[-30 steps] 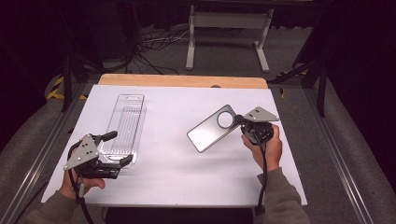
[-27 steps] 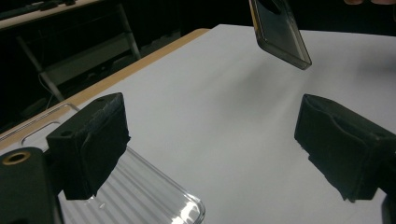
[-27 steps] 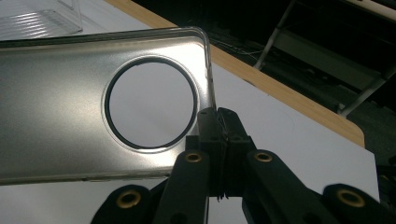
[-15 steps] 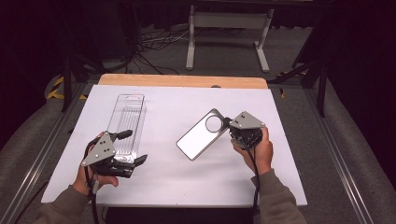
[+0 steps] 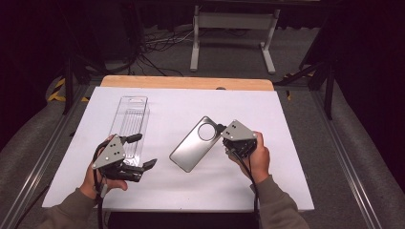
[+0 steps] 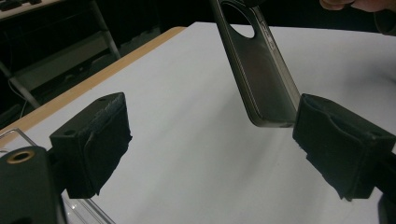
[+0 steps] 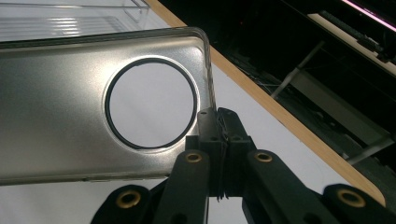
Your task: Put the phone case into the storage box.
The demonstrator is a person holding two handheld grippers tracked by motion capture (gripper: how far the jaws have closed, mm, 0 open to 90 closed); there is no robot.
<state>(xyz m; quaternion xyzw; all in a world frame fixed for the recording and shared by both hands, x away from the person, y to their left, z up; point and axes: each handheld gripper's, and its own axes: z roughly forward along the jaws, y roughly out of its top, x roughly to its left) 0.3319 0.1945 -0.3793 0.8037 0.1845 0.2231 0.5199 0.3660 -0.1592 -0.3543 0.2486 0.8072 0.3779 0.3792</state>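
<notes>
The right gripper (image 5: 223,135) is pinching the phone case (image 5: 193,144) by its far edge, holding it mid-table. The left gripper (image 5: 143,151), jaws gaping and empty, is hovering left of it, beside the clear tray (image 5: 130,119).

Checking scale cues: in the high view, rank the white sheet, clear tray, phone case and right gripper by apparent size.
1. white sheet
2. clear tray
3. phone case, held off the table, so slightly flattered
4. right gripper

The phone case (image 5: 195,143) looks like smoky see-through plastic with a satin sheen, and the box (image 5: 129,124) on the left is clear glossy ribbed plastic. Table top (image 5: 286,143) is matt white with a bare wood far edge; jaw pads (image 6: 100,140) are rough black foam.
</notes>
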